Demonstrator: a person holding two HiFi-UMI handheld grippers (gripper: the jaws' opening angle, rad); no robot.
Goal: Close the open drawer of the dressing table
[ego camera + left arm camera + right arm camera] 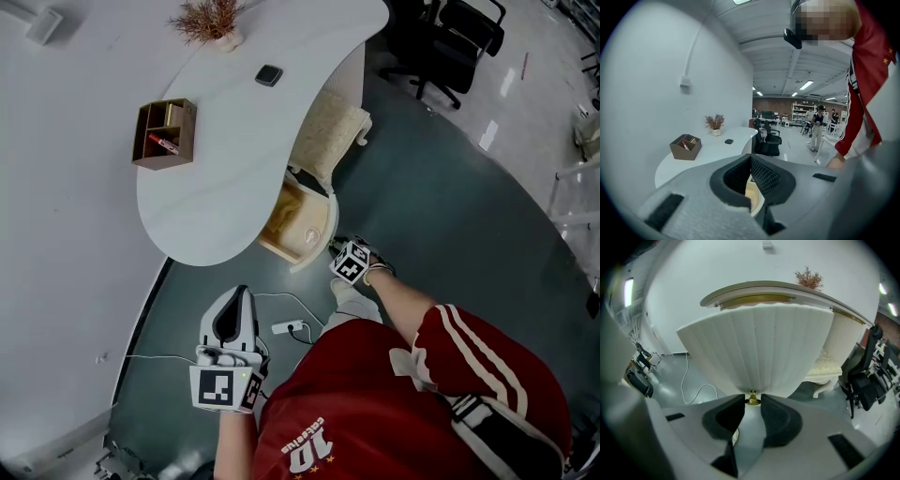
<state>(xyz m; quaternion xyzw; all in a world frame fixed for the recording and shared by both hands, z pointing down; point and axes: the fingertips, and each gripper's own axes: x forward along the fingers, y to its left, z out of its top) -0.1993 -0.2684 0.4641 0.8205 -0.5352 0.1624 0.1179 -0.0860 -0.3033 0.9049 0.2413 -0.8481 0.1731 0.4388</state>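
Note:
The white dressing table (244, 141) has its drawer (298, 220) pulled out below the front edge, with the wooden inside showing. My right gripper (339, 247) is at the drawer's ribbed white front (759, 348). Its jaws stand close on either side of the small gold knob (752, 401), and the right gripper (753, 397) is shut on that knob. My left gripper (238, 294) hangs lower left over the floor, apart from the table, and holds nothing. In the left gripper view, the left gripper (751, 157) has its tips together, with the drawer (753, 196) seen behind them.
A brown organizer box (165, 133), a dried plant (211, 21) and a small black item (269, 75) sit on the tabletop. A cream stool (330, 131) stands beside the drawer. A power strip (289, 327) with a white cable lies on the floor. Black office chairs (450, 37) stand far right.

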